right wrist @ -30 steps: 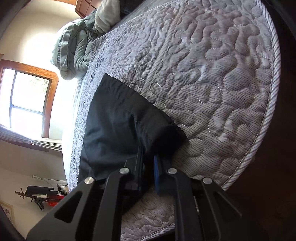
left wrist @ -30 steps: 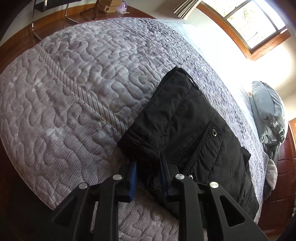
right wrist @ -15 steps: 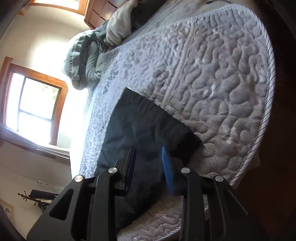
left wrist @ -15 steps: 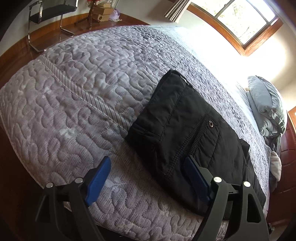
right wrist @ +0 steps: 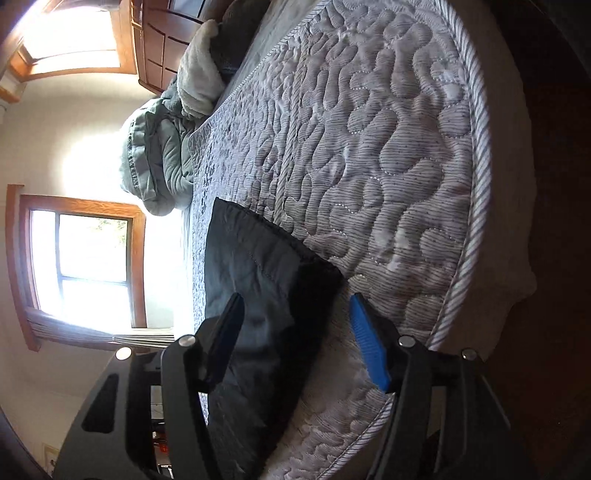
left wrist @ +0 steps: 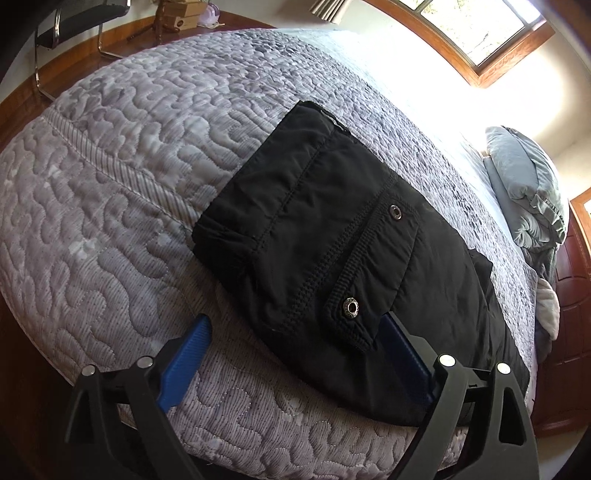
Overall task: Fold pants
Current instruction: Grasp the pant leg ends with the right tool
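The black pants (left wrist: 332, 236) lie folded into a thick block on the grey quilted bed (left wrist: 110, 177), with two metal snaps on the pocket flap facing up. My left gripper (left wrist: 295, 350) hovers at the near edge of the pants, its jaws opening wide. The blue pads (left wrist: 188, 358) stand clear of the cloth, one over the quilt and one by the pocket flap. In the right wrist view the pants (right wrist: 251, 266) reach a dark corner between the fingers of my right gripper (right wrist: 295, 332). Its jaws are opening too and do not press on the fabric.
A grey-green duvet (left wrist: 532, 188) is bunched at the head of the bed, with a white blanket (right wrist: 199, 81) beside it. The mattress edge (right wrist: 476, 206) drops to a dark wooden floor. A chair (left wrist: 74, 22) and boxes stand beyond the far side. Windows (right wrist: 88, 266) glare brightly.
Both grippers were shut on the near edge of the pants and have let go, their jaws spreading wide. Both have drawn back a little, and the right one has rolled.
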Motion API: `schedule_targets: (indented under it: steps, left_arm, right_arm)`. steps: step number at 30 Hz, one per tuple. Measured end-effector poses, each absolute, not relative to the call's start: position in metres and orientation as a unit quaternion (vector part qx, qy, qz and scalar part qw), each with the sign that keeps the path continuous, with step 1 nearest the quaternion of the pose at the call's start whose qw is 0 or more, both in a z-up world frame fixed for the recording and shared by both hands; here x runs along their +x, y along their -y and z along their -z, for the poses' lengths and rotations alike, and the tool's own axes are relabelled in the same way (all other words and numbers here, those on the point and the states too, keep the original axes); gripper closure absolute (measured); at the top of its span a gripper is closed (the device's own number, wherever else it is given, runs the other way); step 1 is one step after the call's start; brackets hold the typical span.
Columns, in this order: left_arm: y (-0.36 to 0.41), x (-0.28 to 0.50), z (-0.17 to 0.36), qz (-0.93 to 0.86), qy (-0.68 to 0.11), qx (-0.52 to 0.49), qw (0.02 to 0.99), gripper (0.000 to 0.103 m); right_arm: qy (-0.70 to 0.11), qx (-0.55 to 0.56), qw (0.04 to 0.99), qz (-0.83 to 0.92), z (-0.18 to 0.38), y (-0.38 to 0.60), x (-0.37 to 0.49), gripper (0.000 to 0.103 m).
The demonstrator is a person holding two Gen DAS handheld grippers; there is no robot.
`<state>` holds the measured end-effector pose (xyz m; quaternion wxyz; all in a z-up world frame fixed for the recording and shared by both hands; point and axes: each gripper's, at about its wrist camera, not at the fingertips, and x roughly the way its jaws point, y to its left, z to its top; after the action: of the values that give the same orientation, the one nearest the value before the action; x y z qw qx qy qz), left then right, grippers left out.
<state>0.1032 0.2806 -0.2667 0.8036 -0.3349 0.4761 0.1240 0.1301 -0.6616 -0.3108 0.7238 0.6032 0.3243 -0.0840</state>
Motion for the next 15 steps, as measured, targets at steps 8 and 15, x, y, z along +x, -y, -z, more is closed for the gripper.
schedule_targets:
  steps: [8, 15]
  left_arm:
    - [-0.277, 0.106, 0.267, -0.119, -0.471, -0.342, 0.804, 0.011]
    - [-0.277, 0.110, 0.277, -0.118, -0.476, -0.364, 0.792, 0.011]
  right_arm:
    - [-0.310, 0.600, 0.736, 0.049, 0.325, 0.658, 0.147, 0.043]
    - [-0.304, 0.589, 0.748, 0.033, 0.327, 0.657, 0.156, 0.048]
